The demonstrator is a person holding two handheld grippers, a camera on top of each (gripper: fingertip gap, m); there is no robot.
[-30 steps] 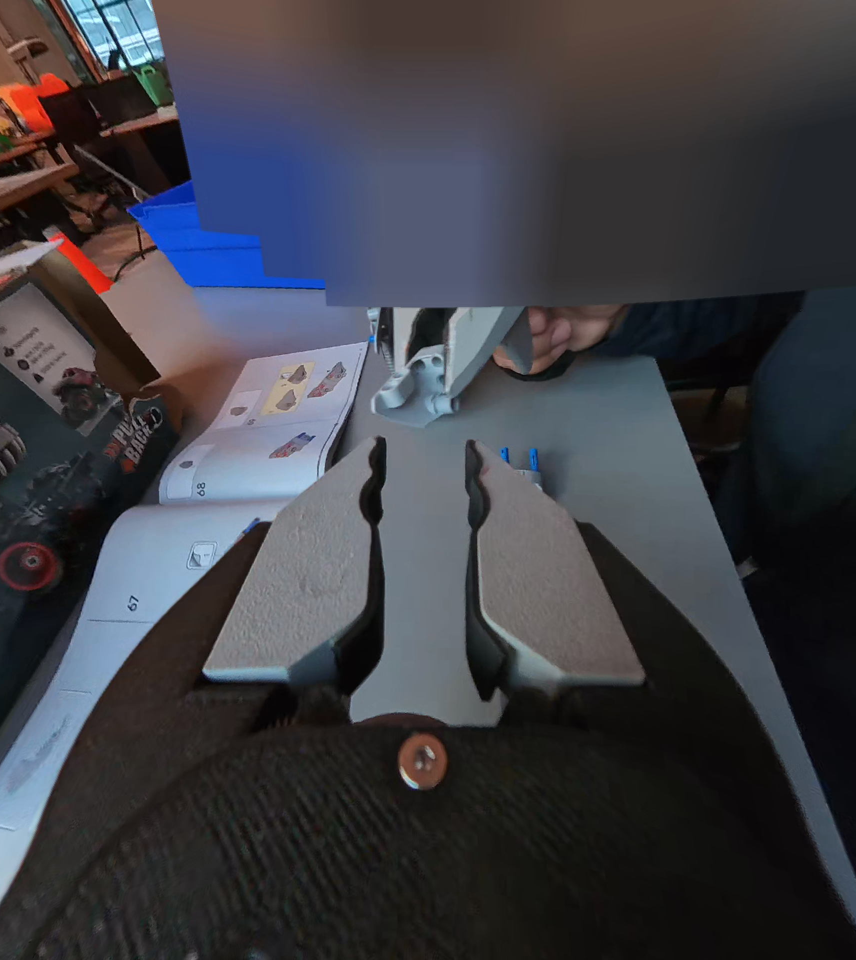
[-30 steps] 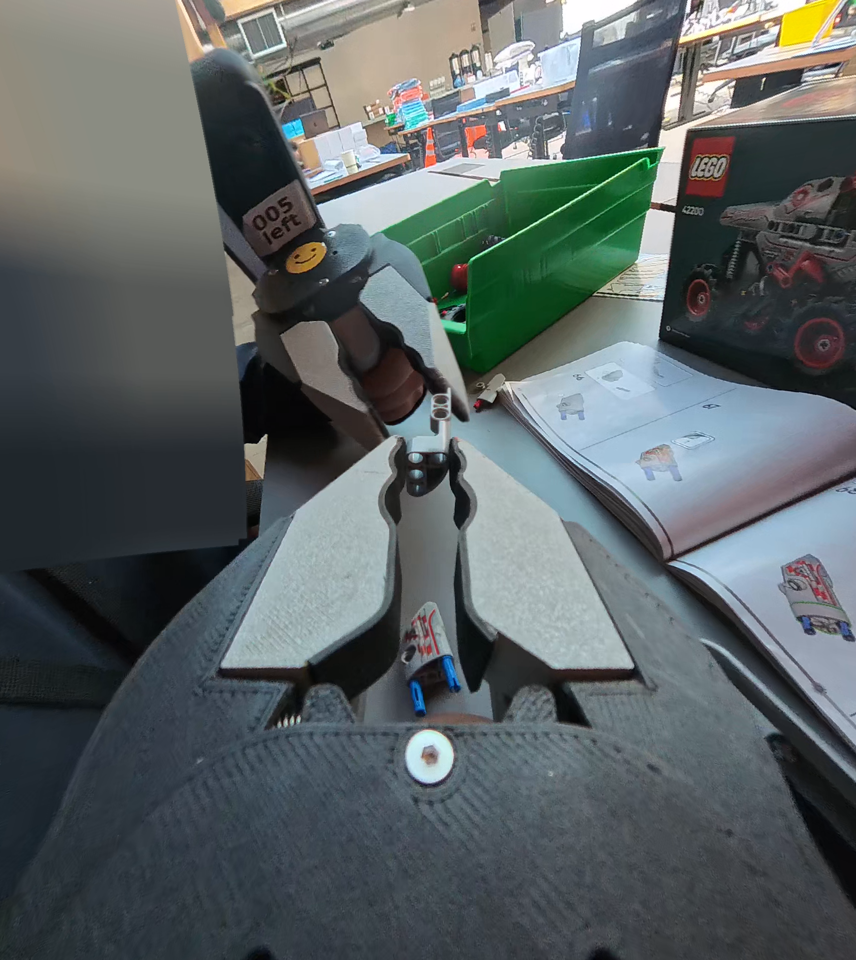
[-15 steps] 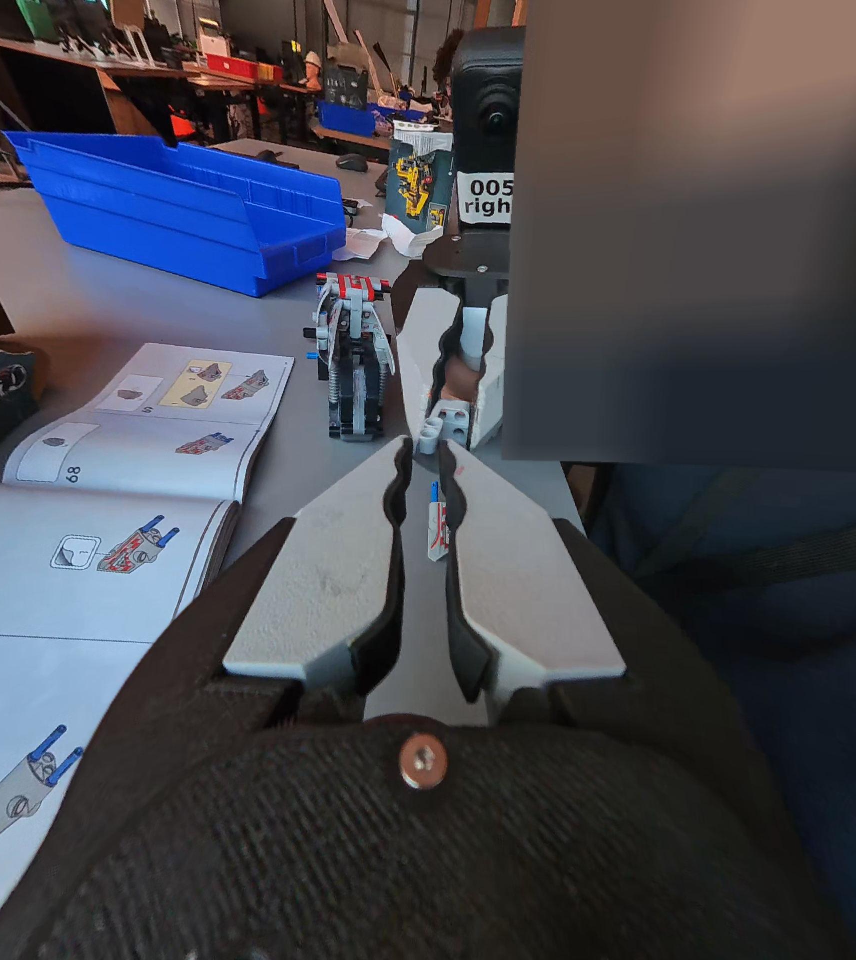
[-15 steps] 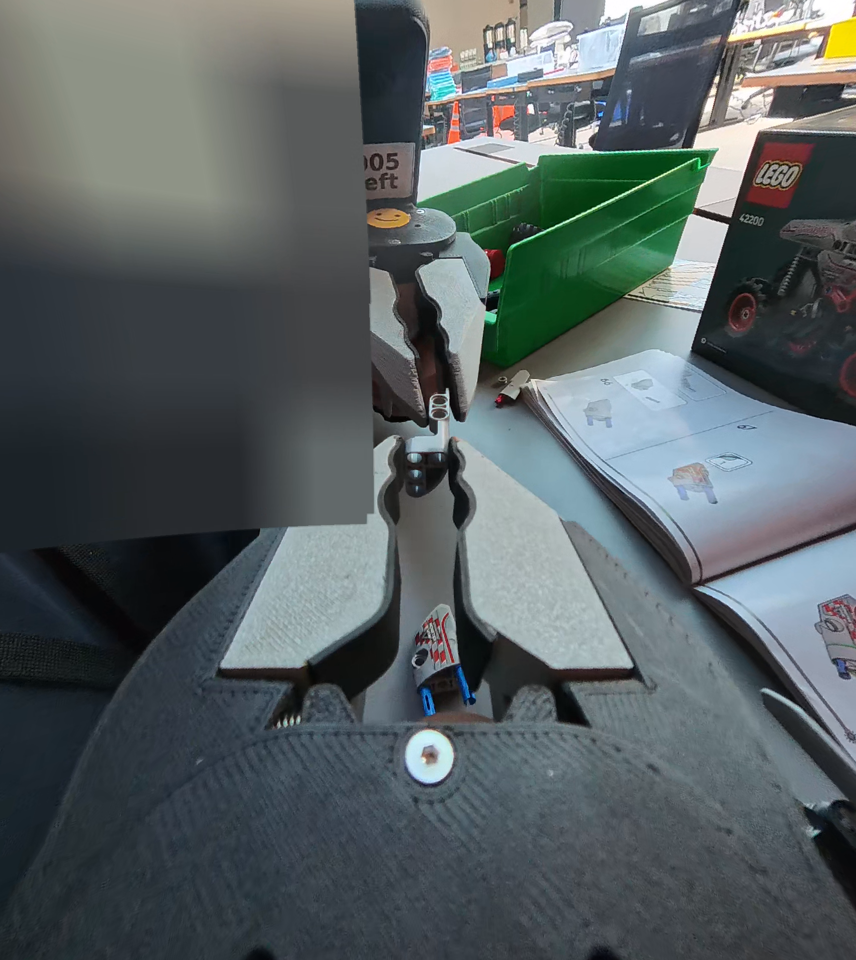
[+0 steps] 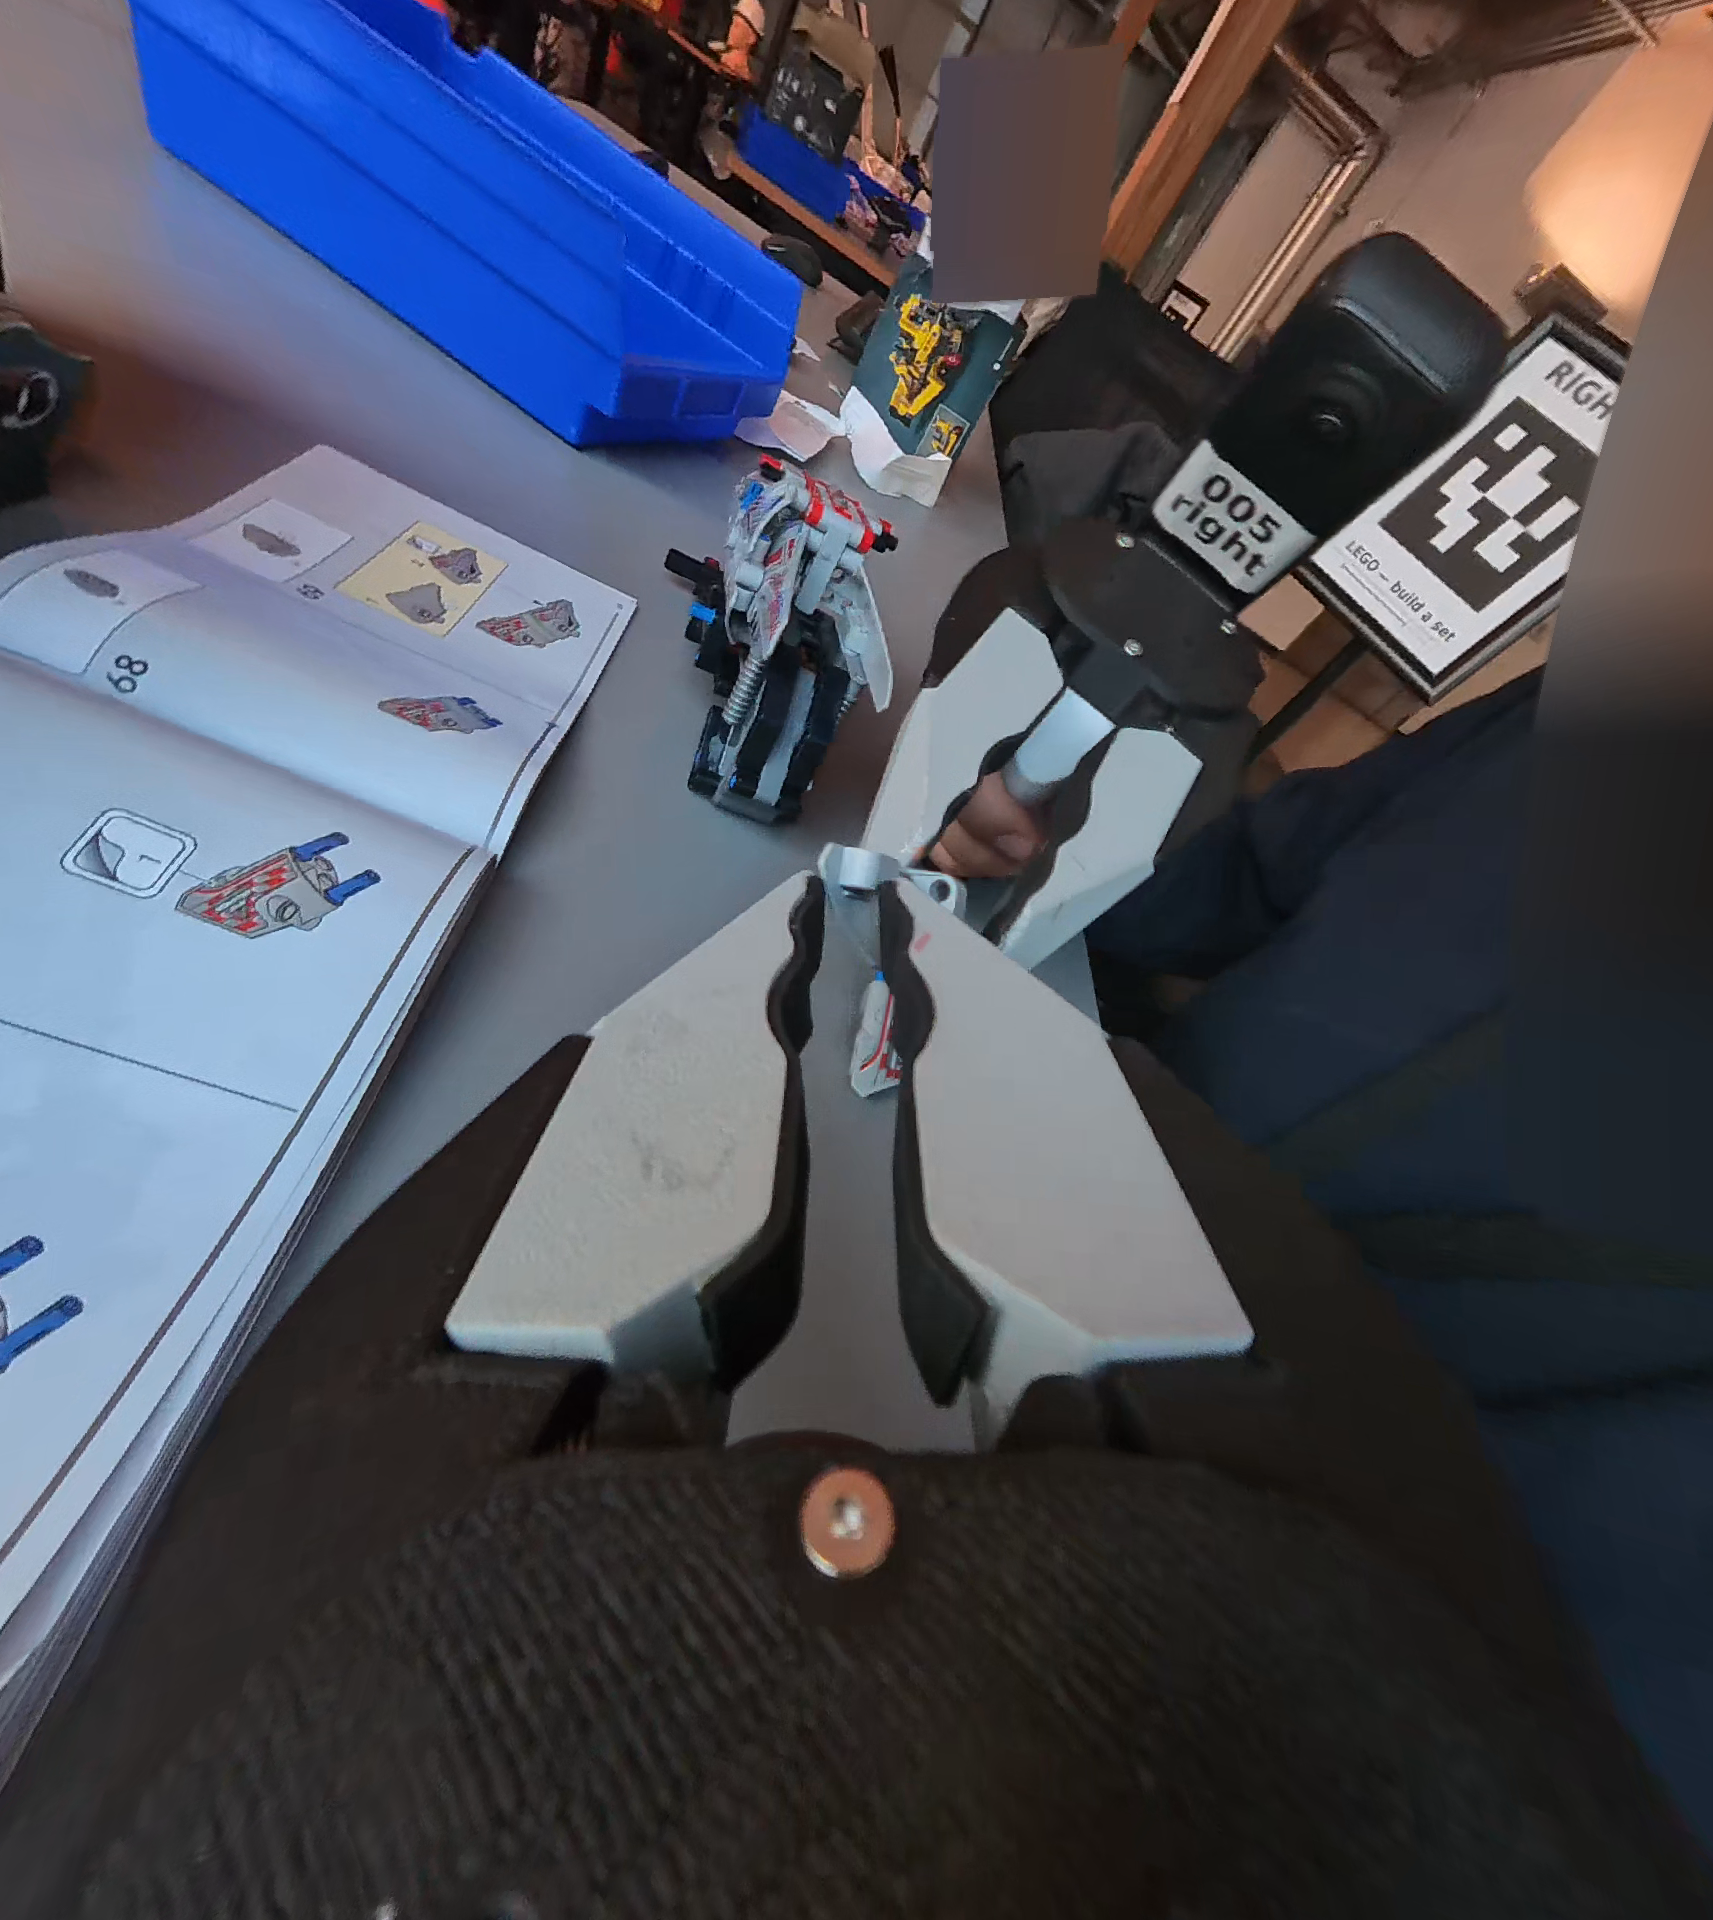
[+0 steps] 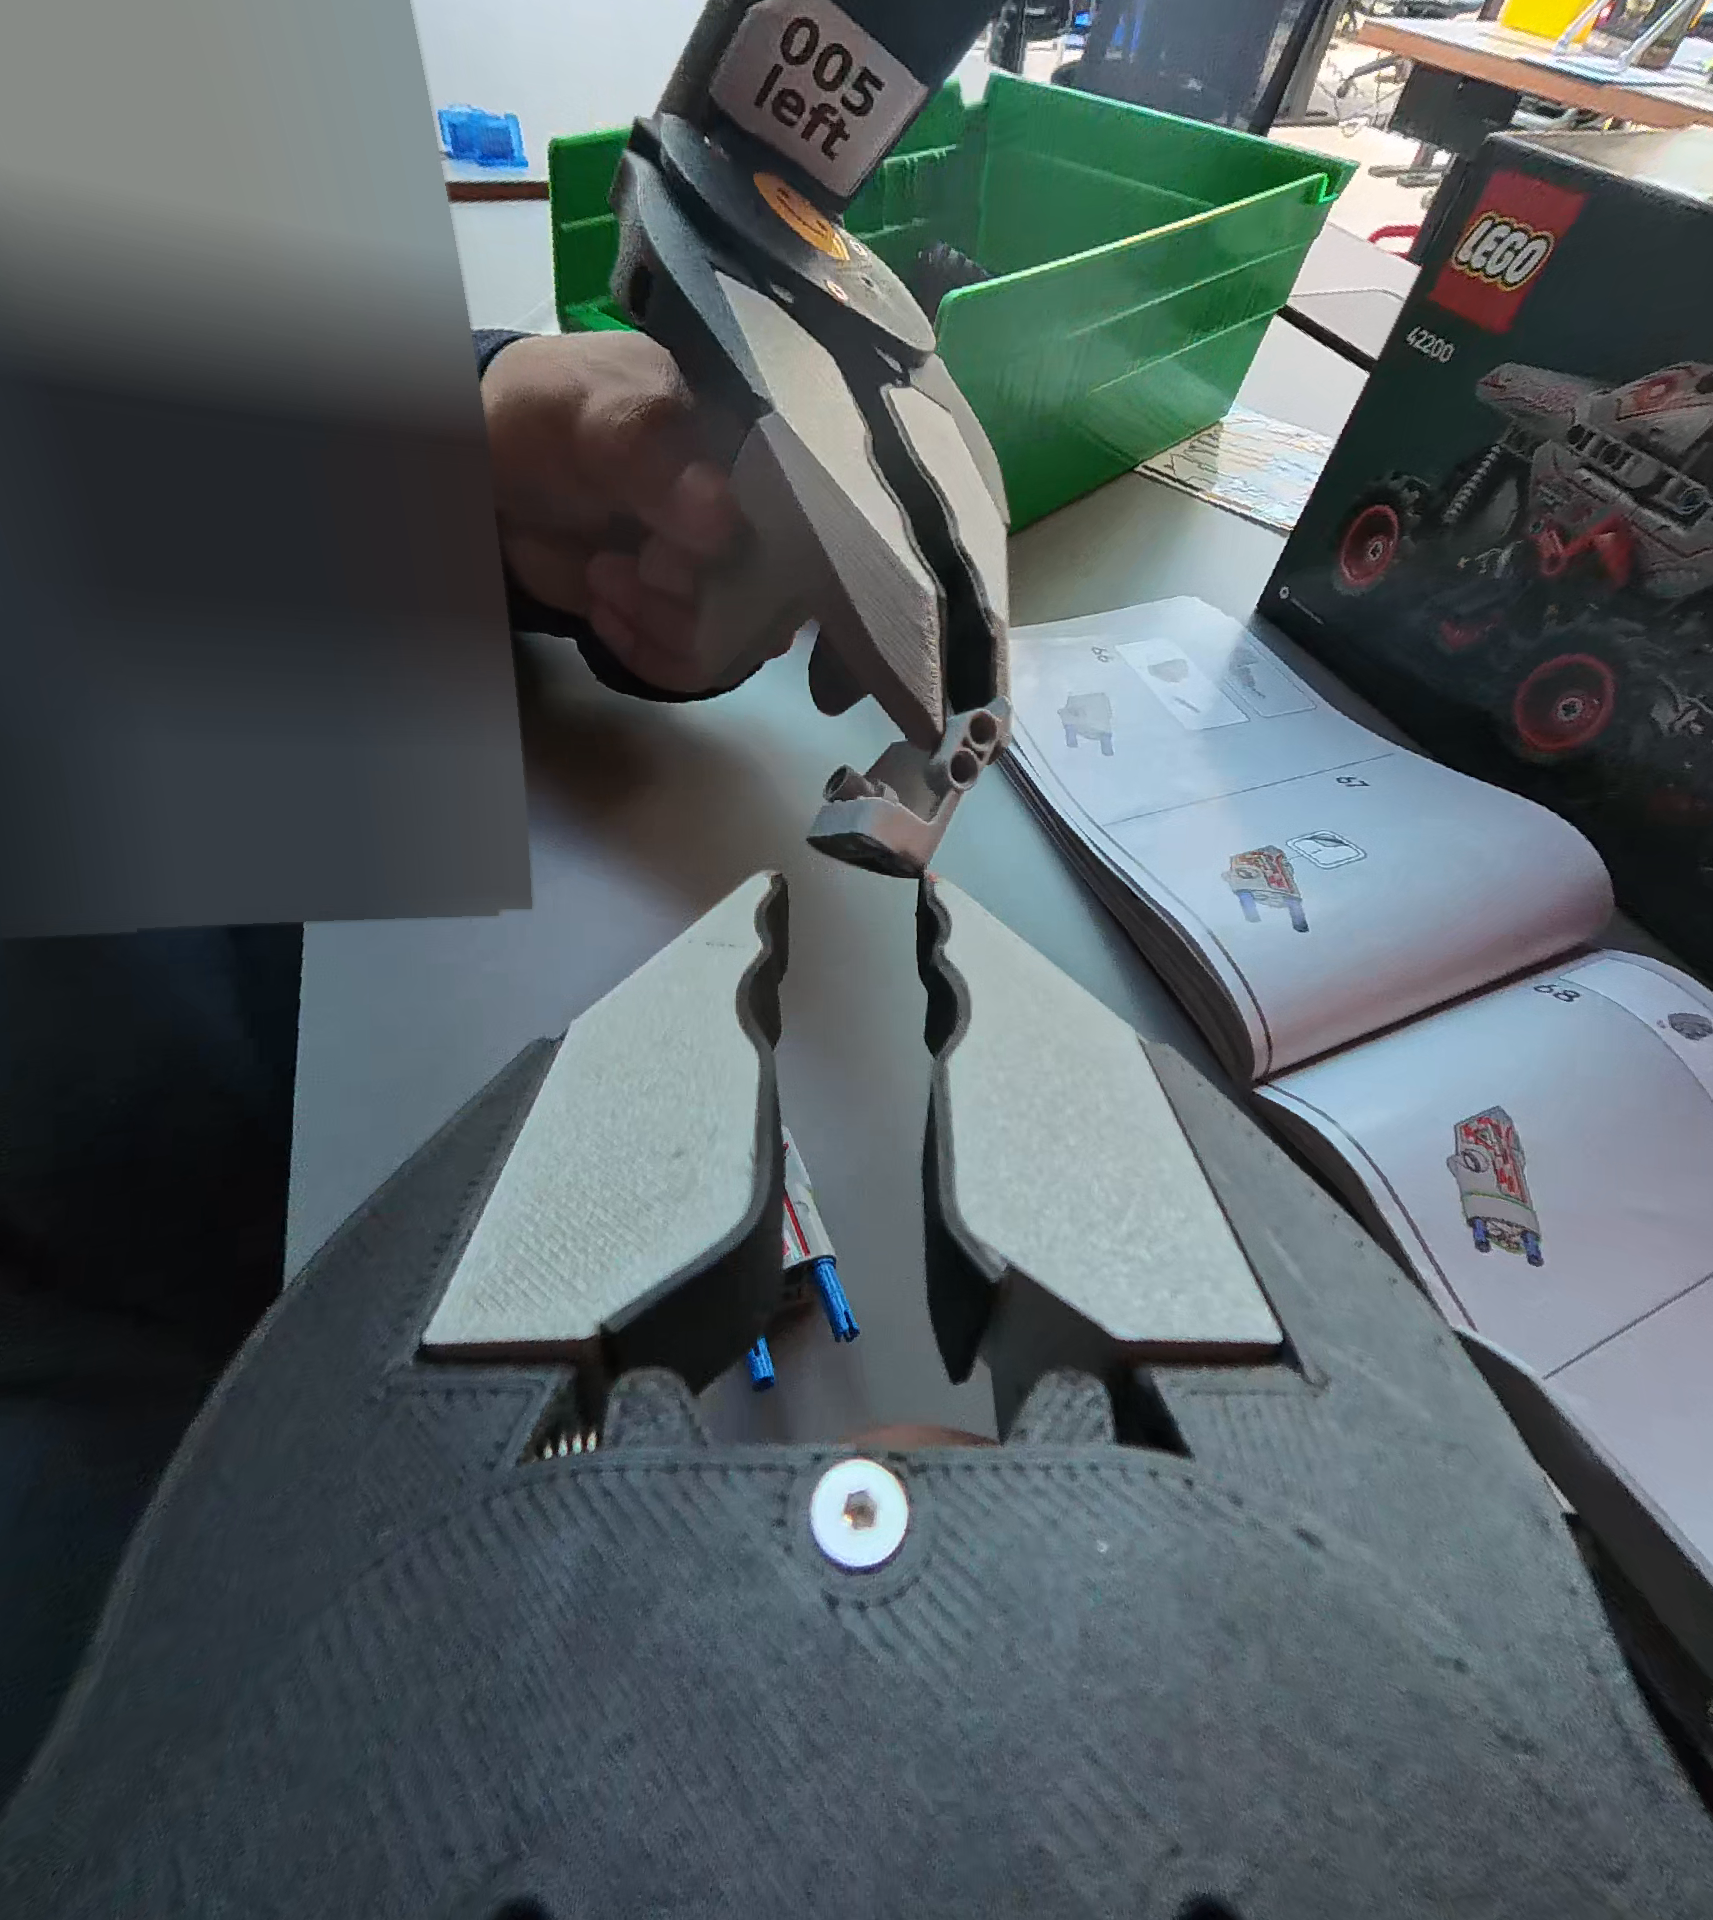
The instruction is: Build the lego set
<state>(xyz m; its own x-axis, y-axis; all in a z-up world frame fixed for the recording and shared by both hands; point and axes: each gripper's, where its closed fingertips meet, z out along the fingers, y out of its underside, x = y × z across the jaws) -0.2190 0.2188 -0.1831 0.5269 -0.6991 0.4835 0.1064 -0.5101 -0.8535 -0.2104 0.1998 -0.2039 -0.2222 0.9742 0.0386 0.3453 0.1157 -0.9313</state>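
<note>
My left gripper [image 5: 852,896] is shut on a small grey lego connector piece [image 5: 857,868], pinched at the fingertips above the grey table [image 5: 623,883]. In the right wrist view the left gripper [image 6: 966,712] holds that piece [image 6: 893,795] just beyond my right gripper [image 6: 852,899], which is open and empty. The right gripper [image 5: 966,899] faces the left one tip to tip. A small stickered panel with blue pins [image 5: 878,1039] lies on the table beneath both grippers and also shows in the right wrist view [image 6: 810,1247]. The partly built model [image 5: 790,665] stands upright farther off.
An open instruction booklet [image 5: 208,779] lies to the left, also in the right wrist view [image 6: 1351,831]. A blue bin [image 5: 457,208], a green bin [image 6: 1091,312] and the set's box [image 6: 1610,468] stand behind. A marker sign [image 5: 1475,499] stands near the table edge.
The grey piece passed from my right gripper to my left. The left gripper closed on it and tilted; the right gripper opened and drew back slightly.
</note>
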